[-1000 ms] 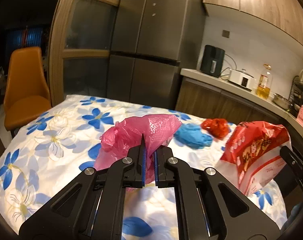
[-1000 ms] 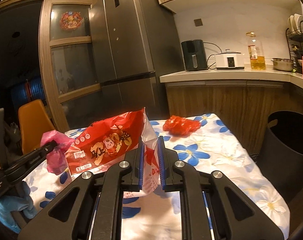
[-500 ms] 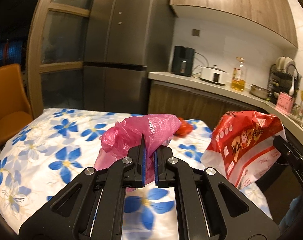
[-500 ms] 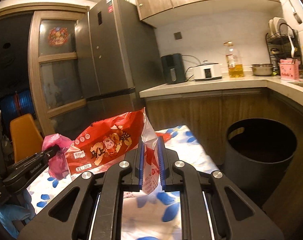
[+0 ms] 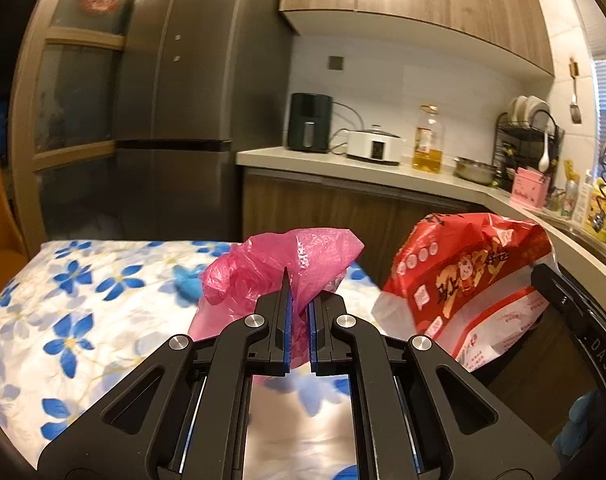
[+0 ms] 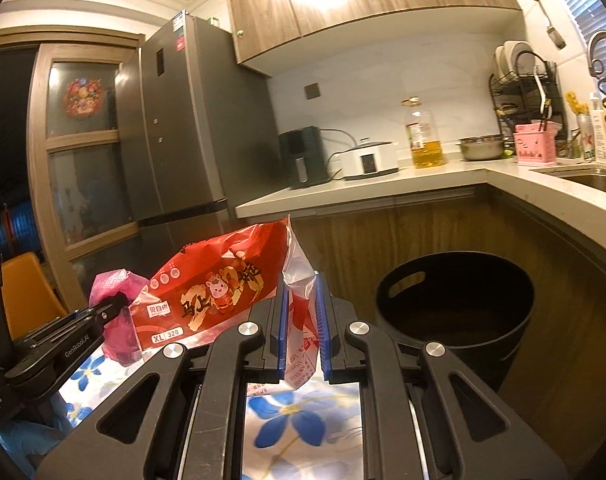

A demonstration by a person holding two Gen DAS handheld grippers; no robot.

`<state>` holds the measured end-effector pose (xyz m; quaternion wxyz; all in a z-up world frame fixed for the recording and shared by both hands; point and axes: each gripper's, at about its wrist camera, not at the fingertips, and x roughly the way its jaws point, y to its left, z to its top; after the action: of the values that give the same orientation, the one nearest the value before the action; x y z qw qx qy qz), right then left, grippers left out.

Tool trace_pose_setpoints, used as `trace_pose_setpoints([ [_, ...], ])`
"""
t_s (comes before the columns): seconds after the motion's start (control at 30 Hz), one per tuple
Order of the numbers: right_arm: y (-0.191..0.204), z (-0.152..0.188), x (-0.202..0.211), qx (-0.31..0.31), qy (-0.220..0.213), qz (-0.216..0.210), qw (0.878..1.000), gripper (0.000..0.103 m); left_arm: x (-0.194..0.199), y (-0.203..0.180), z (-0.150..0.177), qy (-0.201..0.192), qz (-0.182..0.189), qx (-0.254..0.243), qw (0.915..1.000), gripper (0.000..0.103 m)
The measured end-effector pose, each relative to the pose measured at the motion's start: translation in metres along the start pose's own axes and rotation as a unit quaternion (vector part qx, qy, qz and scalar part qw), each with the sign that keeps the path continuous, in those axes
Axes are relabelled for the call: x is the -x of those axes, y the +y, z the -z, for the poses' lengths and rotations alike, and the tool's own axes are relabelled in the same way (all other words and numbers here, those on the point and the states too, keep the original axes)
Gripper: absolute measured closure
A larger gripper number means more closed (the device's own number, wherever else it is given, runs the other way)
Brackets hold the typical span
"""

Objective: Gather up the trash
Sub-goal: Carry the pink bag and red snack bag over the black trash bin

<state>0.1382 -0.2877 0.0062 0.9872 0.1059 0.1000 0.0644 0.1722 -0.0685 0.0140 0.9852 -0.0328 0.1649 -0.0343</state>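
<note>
My left gripper [image 5: 298,312] is shut on a crumpled pink plastic bag [image 5: 287,268] and holds it above the flowered table [image 5: 63,320]. My right gripper [image 6: 301,312] is shut on the white edge of a red and white printed package [image 6: 215,296], which also shows in the left wrist view [image 5: 463,276]. A black round bin [image 6: 455,308] stands open on the floor to the right of the table, ahead and right of the right gripper. A blue crumpled piece [image 5: 187,284] lies on the table behind the pink bag. The left gripper with the pink bag [image 6: 115,292] shows at the left of the right wrist view.
A wooden counter [image 6: 383,192] with an air fryer [image 5: 309,122], a cooker, an oil bottle [image 6: 423,136] and a dish rack runs behind and to the right. A tall grey fridge [image 5: 183,100] stands behind the table. An orange chair [image 6: 23,288] is at far left.
Both grippers have swung right with their loads, away from the table's middle and towards the counter. The black bin has come into fuller view, nearer the right gripper. The red crumpled piece has left view.
</note>
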Motion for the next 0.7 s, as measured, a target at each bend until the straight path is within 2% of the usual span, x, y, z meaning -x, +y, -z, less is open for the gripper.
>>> trace_pose_setpoints([
  [0.7,-0.073,-0.028,0.000,-0.022,-0.049,0.107,0.993,0.089,-0.039,-0.104,-0.021,-0.014,0.090,-0.040,0.9951,0.098],
])
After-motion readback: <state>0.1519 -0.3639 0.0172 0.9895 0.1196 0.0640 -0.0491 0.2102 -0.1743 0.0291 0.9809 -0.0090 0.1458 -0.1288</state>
